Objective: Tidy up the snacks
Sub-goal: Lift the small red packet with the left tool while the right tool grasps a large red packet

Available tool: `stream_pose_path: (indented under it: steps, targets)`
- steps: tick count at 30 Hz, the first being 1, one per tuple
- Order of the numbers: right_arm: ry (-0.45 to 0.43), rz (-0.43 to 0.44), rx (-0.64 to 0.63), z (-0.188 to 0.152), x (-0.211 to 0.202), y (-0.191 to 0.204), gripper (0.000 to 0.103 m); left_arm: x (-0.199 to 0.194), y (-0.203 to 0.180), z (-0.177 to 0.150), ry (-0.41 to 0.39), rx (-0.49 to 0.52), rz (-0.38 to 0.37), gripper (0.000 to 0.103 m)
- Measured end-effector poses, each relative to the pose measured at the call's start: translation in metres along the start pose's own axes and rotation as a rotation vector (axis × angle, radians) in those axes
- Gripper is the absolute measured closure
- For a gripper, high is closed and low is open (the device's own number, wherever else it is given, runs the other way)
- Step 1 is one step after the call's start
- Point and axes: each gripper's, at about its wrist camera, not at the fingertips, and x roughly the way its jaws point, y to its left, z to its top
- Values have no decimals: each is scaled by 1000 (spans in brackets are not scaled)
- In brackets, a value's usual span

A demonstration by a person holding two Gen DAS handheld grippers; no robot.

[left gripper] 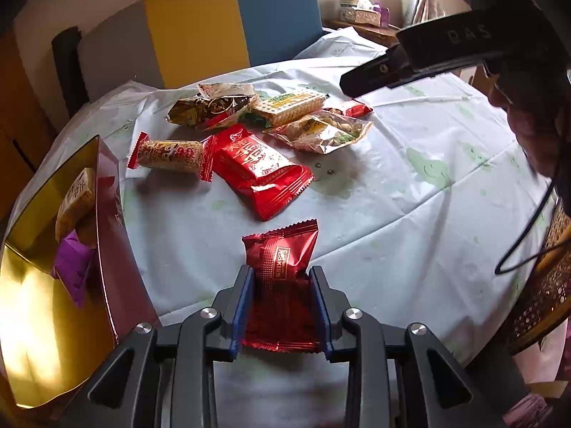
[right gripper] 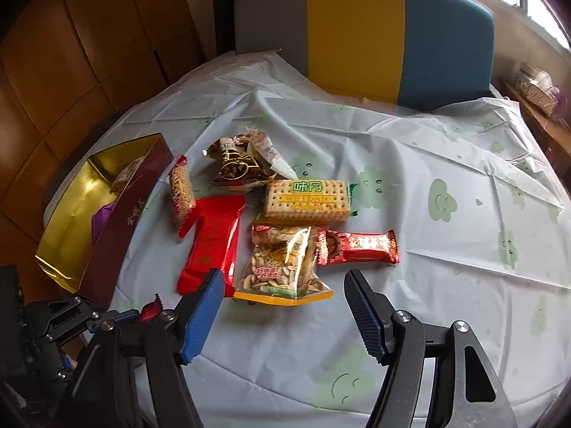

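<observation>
My left gripper (left gripper: 282, 278) is shut on a small dark red snack packet (left gripper: 282, 260) and holds it just above the table, right of the open gold-lined box (left gripper: 35, 321). The box holds a yellow bar (left gripper: 76, 201) and a purple packet (left gripper: 73, 267). My right gripper (right gripper: 282, 285) is open and empty, hovering just before a clear bag of nuts (right gripper: 282, 264). Around it lie a large red packet (right gripper: 212, 239), a cracker pack (right gripper: 307, 198), a red chocolate bar (right gripper: 357, 246), a red-ended cereal bar (right gripper: 182, 196) and a brown packet (right gripper: 235, 167).
The table (right gripper: 410, 303) has a pale cloth with green cloud prints. A grey, yellow and blue chair back (right gripper: 357, 35) stands at the far edge. The left gripper shows at the lower left of the right wrist view (right gripper: 71, 321). A person's head (left gripper: 528, 107) is at the right.
</observation>
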Motion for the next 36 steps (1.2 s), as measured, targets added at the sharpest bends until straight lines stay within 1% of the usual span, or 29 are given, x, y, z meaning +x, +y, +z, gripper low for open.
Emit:
stream_pose_path:
  steps: [4,9,15,17,19,21,22,23,25,29,33,36]
  targets:
    - [33,83,26,3,9,13,33,0,6,-4,-25,-14,-26,70]
    - [91,104,-20,16,35,41,33,-4,14,-11,-54,-61,-51,72]
    - [195,34,-93,30,85,68,33,-7,17,-17,-75,-78,-57,72]
    - [217,-3,-106,32,98,71,30,-7,18,-18,-81,-82,-61,72]
    - [239,-14,-102,33,109,71,30,-7,18,-19,-87,-85,-64,72]
    - [253,-5,-110,32,116,73,31,-7,19,-20,-92,-90,-69,72]
    - [258,-10,-118,31,118,75,36,-7,20,-20,-94,-93,-72,72]
    - [252,-37,-139,29,119,77,45,-7,20,-21,-95,-96,-75,72]
    - [252,-34,-160,26,115,79,54,-8,20,-21,-96,-100,-77,72]
    - [283,-17,-207,9,103,78,57,-8,20,-22,-100,-107,-80,72]
    - [316,1,-217,-17,84,62,57,-9,21,-23,-105,-117,-83,72]
    - [319,6,-218,-36,72,49,56,-9,21,-21,-105,-118,-82,73]
